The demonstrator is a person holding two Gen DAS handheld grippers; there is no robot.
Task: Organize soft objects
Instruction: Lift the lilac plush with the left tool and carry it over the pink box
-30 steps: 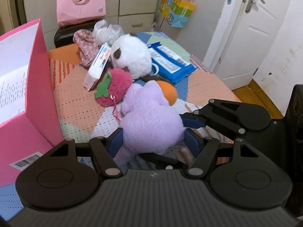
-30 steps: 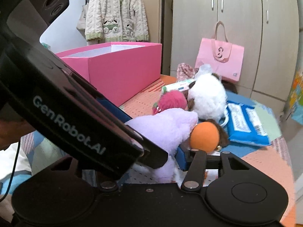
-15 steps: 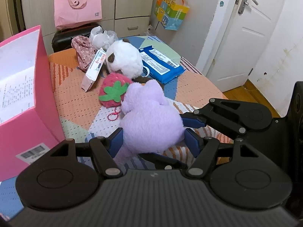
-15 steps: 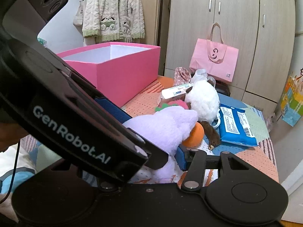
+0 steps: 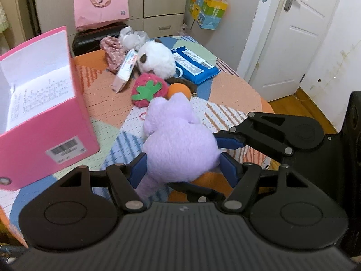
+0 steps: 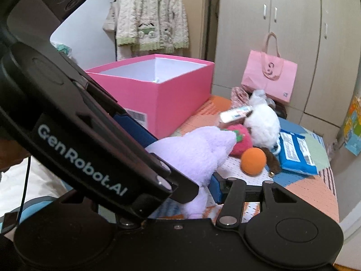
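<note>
On my far left stands the pink box [image 5: 45, 113], open at the top, white inside, with a barcode label on its near wall. Just right of it, my left claw [image 5: 182, 166] is clamped on the purple plush toy [image 5: 178, 140], its blue pads pressed into the toy's sides, and the toy hangs between them above the patchwork bedspread [image 5: 230, 90]. My right claw [image 5: 227, 141] comes in from the right side and one blue finger touches the same toy; from its own camera the left claw's body hides most of the grip, so I cannot tell whether it is clamped or apart. Beyond the toy lie a strawberry plush [image 5: 149, 89], an orange ball [image 5: 178, 89] touching it, a white plush [image 5: 156, 59], and further right a blue packet [image 5: 194, 64].
</note>
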